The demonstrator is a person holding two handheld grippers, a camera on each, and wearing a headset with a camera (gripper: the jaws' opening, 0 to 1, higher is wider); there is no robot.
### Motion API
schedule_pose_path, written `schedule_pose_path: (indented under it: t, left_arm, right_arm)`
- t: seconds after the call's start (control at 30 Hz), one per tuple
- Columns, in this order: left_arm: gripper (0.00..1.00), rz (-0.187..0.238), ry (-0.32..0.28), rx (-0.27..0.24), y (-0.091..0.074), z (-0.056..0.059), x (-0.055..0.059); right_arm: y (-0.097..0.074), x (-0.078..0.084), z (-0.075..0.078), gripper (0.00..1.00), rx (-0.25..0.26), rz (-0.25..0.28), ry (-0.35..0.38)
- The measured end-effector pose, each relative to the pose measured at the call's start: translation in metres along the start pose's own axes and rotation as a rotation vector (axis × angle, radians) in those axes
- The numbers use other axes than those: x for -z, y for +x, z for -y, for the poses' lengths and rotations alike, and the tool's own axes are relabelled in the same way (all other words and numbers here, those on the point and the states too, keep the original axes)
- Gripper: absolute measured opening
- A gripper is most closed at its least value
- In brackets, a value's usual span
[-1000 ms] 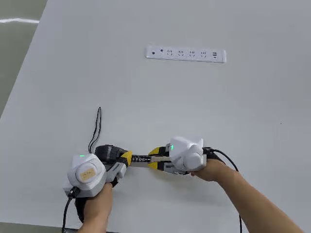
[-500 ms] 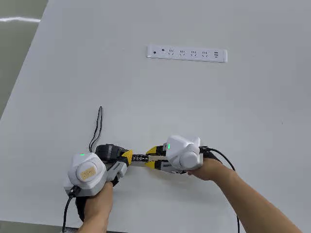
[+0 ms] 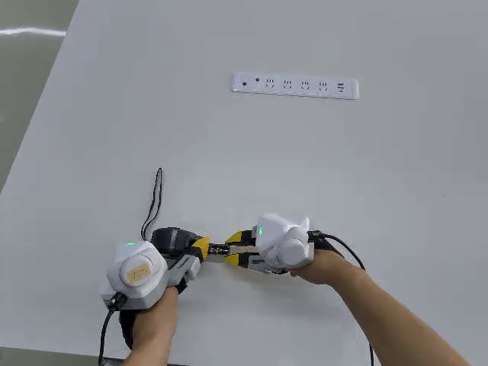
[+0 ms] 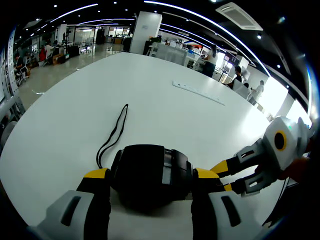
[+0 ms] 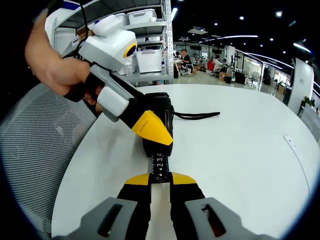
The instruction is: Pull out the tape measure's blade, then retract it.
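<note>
Right tool (image 5: 160,179): sits closer to the left tool (image 4: 150,174) than a second ago, leaving less blade (image 5: 159,163) on show between them. Jaws nearly closed, pinching the blade flat between the yellow pads. Printed 2, 3, 4 readable just ahead of them. Points left along the worktop (image 3: 343,191).

Left tool: same spot as before. Jaws spread to about the width of the case and clamped on both sides of the black tape measure (image 3: 172,239), yellow pads touching it.

Tape measure: near the front edge of the worktop, resting on it or just above, can't tell which. Blade mouth faces the right tool, with a short stretch of blade running straight from the case to the right jaws.

Black strap (image 3: 152,202): trails from the case away from the person, lying loose on the worktop.

White power strip (image 3: 295,85): lies flat on the far side, well apart from both tools.
</note>
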State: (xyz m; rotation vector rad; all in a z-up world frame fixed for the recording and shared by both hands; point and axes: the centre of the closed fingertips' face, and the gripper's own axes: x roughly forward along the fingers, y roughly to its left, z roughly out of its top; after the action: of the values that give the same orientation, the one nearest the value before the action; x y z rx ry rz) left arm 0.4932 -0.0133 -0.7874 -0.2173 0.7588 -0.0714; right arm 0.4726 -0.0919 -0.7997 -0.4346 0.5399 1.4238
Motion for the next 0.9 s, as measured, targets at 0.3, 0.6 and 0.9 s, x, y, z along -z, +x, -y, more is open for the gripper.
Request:
schedule_pose_path:
  t: [0.3, 0.6, 0.9]
  left_arm:
    - [0.62, -0.001, 0.000, 0.001, 0.000, 0.000, 0.000]
    - [0.62, 0.000, -0.002, 0.001, 0.000, 0.000, 0.000]
    - [0.62, 0.003, 0.003, -0.002, 0.000, 0.000, 0.000]
  right_arm:
    - [0.005, -0.003, -0.001, 0.12, -0.004, 0.001, 0.000]
    - [0.013, -0.008, -0.001, 0.12, -0.006, 0.002, -0.002]
    - [0.020, -0.010, -0.001, 0.12, -0.008, 0.000, 0.000]
